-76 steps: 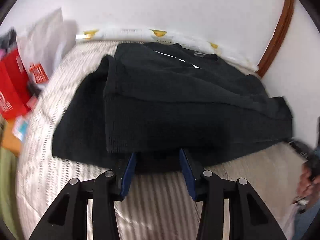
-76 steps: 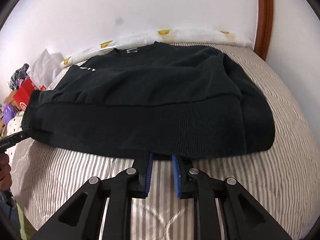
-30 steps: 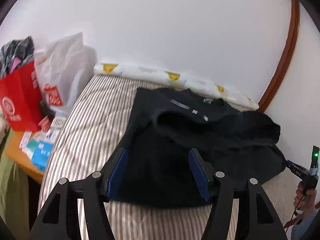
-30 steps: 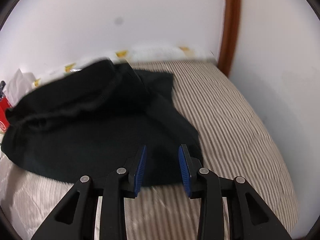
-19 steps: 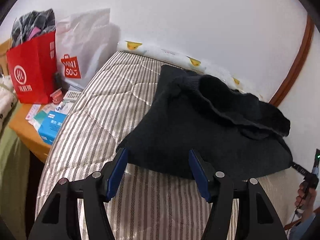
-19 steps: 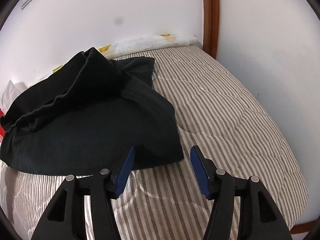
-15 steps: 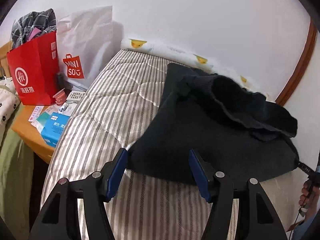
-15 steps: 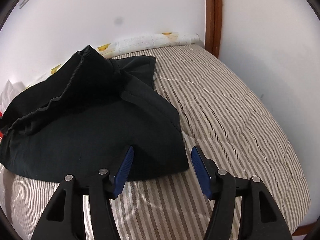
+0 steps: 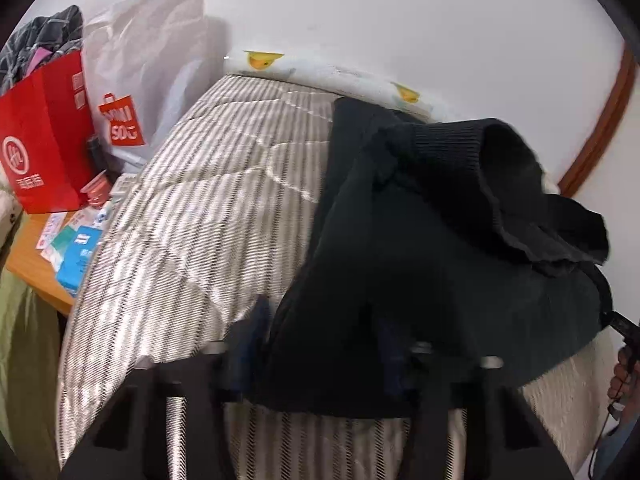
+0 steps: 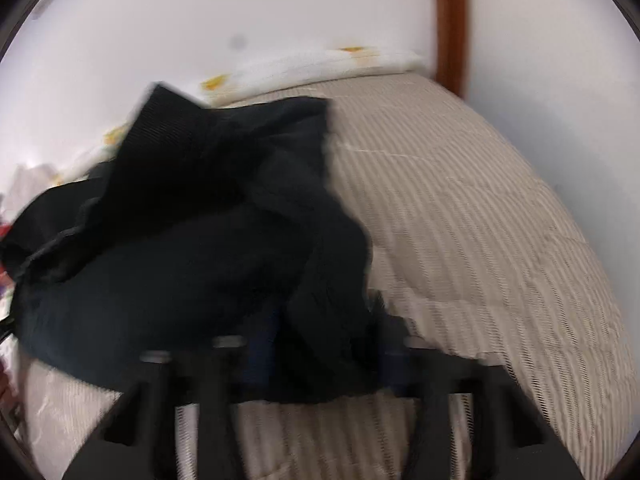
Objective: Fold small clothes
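Observation:
A black sweatshirt [image 9: 432, 248] lies bunched on the striped mattress [image 9: 192, 216], its ribbed hem folded up on top. My left gripper [image 9: 320, 344] is open, its blue pads straddling the sweatshirt's near left corner. In the right wrist view the sweatshirt [image 10: 192, 248] fills the left half. My right gripper [image 10: 316, 344] is open, its pads either side of the near right edge. Both views are motion-blurred and the fabric partly hides the pads.
A red paper bag [image 9: 44, 136] and a white shopping bag [image 9: 148, 64] stand left of the bed, with small boxes [image 9: 76, 248] on a wooden surface. A duck-print roll [image 9: 320, 68] lies along the wall. A brown door frame [image 10: 450, 20] stands at the right.
Both grippers let go of the hem after carrying it up over the sweatshirt, opened wide and have now moved in onto the garment's near corners.

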The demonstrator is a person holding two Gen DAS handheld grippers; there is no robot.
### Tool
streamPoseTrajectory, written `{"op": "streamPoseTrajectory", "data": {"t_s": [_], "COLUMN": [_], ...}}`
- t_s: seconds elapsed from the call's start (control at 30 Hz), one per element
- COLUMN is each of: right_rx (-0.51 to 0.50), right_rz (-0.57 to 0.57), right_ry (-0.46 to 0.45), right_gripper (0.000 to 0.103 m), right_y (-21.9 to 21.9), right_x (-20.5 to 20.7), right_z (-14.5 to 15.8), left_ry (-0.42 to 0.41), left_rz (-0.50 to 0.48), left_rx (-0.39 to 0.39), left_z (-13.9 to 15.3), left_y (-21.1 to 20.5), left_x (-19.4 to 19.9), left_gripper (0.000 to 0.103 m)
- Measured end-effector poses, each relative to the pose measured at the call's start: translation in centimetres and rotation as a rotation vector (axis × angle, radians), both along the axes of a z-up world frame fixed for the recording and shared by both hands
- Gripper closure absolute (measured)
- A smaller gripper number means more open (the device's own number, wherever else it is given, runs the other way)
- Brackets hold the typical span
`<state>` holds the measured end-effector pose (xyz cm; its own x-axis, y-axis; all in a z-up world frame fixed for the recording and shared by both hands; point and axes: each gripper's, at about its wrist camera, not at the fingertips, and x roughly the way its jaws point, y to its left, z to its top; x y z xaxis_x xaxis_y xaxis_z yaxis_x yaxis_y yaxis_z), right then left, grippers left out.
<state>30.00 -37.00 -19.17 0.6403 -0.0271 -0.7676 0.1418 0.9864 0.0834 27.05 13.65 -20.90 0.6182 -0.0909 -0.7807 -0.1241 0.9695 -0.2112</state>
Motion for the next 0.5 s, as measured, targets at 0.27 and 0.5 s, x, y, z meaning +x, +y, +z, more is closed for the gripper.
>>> {"op": "streamPoseTrajectory", "data": {"t_s": [0.27,0.5], "right_rx": [0.000,0.009], "right_rz": [0.016,0.038], "right_ry": [-0.035,-0.038], "right_gripper": [0.087,0.087], "right_y": [0.6,-0.1], "right_x": [-3.5,-8.7], "right_z": [1.1,1.6], "left_ry": [-0.024,-0.011], "left_rz": [-0.030,-0.048], "left_rx": [0.037,0.025], "left_z": [1.8,2.6], "left_y": [-1.0,-1.5], "left_x": [-3.3,-9.4], "left_gripper": [0.090,0.090]}}
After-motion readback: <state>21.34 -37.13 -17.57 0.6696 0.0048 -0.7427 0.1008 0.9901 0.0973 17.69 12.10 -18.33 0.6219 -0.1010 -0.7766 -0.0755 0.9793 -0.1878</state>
